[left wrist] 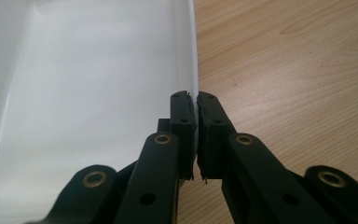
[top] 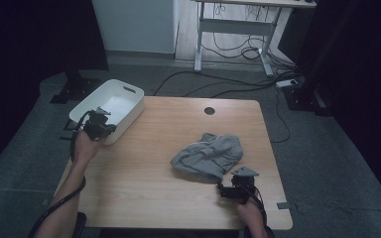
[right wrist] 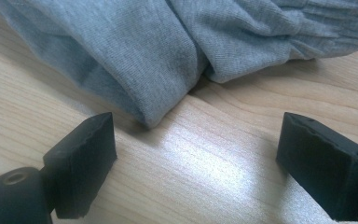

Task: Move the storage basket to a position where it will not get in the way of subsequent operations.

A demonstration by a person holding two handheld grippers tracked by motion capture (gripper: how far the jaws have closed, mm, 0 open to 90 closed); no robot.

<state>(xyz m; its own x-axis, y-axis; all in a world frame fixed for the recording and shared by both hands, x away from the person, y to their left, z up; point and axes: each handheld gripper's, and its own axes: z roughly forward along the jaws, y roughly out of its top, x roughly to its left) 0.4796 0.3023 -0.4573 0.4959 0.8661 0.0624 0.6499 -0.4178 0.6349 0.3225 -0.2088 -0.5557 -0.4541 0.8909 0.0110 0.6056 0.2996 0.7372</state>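
High view: grey garment (top: 208, 156) lies crumpled mid-table (top: 144, 188); white plastic bin (top: 110, 106) sits at the table's far left corner. Left tongs (top: 101, 116) at the bin's near rim, right tongs (top: 228, 184) just beside the garment.

Left gripper view: jaws pinching the bin's thin, glossy wall (left wrist: 186, 56). Keep that grip square when dragging.

Right gripper view: jaws spread wide before a soft ribbed-knit fold (right wrist: 158, 93); go in low, take the whole fold.

A plain grey garment (top: 208, 156) lies on a light wood-grain desk (top: 144, 183) (white bin (top: 110, 107) at its left edge); black jaws.
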